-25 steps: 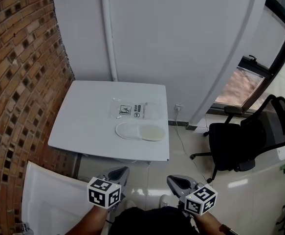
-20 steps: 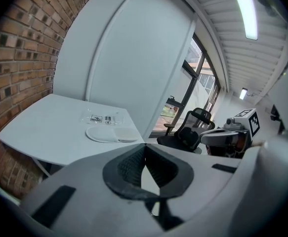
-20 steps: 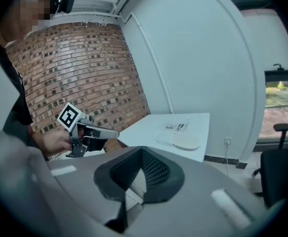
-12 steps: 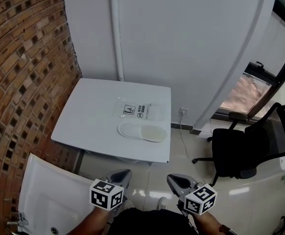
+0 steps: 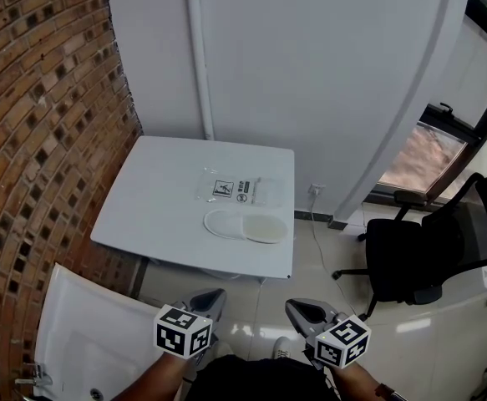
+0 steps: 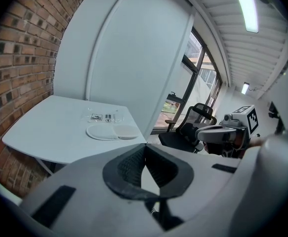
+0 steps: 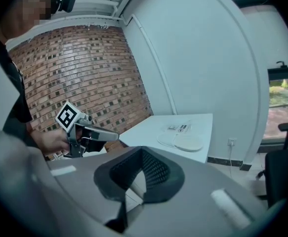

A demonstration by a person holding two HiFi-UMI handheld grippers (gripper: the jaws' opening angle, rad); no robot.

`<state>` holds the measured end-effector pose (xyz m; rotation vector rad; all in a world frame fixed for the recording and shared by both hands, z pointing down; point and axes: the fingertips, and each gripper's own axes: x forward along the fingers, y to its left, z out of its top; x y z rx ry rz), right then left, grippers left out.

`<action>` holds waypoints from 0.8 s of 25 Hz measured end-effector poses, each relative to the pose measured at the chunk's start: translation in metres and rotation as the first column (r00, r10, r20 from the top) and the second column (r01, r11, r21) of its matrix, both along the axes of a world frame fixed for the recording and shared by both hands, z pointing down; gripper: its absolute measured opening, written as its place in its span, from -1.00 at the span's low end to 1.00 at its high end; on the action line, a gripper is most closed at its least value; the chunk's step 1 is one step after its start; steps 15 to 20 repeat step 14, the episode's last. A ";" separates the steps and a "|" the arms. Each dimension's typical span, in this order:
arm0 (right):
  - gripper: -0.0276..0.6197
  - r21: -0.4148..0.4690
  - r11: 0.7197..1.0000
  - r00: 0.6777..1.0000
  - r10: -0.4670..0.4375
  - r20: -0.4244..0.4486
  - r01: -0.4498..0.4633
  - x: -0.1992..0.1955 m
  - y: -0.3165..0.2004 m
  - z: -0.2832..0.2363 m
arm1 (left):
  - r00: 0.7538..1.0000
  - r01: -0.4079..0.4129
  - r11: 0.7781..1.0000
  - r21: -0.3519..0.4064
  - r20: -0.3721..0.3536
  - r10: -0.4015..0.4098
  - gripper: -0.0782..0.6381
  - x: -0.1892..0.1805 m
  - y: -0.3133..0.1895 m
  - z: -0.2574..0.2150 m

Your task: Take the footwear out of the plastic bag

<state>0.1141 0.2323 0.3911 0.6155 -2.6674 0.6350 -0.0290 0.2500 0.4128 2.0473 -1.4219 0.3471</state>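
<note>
A pair of flat white slippers [image 5: 246,225] lies on the white table [image 5: 159,215], against the near edge of a clear plastic bag [image 5: 236,190] with printed labels. The slippers look to be outside the bag. Both show small in the left gripper view, slippers [image 6: 112,131] and bag [image 6: 104,117], and in the right gripper view, slippers [image 7: 181,141]. My left gripper [image 5: 212,296] and right gripper [image 5: 296,307] hang low in front of me, well short of the table. Both are shut with nothing between their jaws, left gripper [image 6: 144,149] and right gripper [image 7: 143,153].
A brick wall [image 5: 34,140] runs along the table's left side and a white wall stands behind it. A black office chair [image 5: 427,249] sits on the floor at the right. A white panel [image 5: 84,332] lies at my lower left. A cable hangs from a wall socket [image 5: 316,190].
The head view has shifted slightly, so the table sits a little lower and further right in the picture. Both grippers stay put and shut. Slippers and bag have not moved.
</note>
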 end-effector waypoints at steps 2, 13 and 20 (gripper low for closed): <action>-0.91 0.000 1.000 1.000 -0.001 -0.002 0.001 0.000 0.001 0.000 | 1.000 -0.005 1.000 0.000 0.000 0.005 -0.76 0.002 0.000 0.000; -0.91 0.010 1.000 1.000 -0.002 -0.017 0.002 0.006 0.006 -0.002 | 1.000 -0.014 1.000 0.006 -0.001 0.014 -0.76 0.008 0.004 -0.003; -0.91 0.010 1.000 1.000 -0.003 -0.018 0.003 0.007 0.007 -0.002 | 1.000 -0.015 1.000 0.005 -0.002 0.015 -0.76 0.008 0.004 -0.002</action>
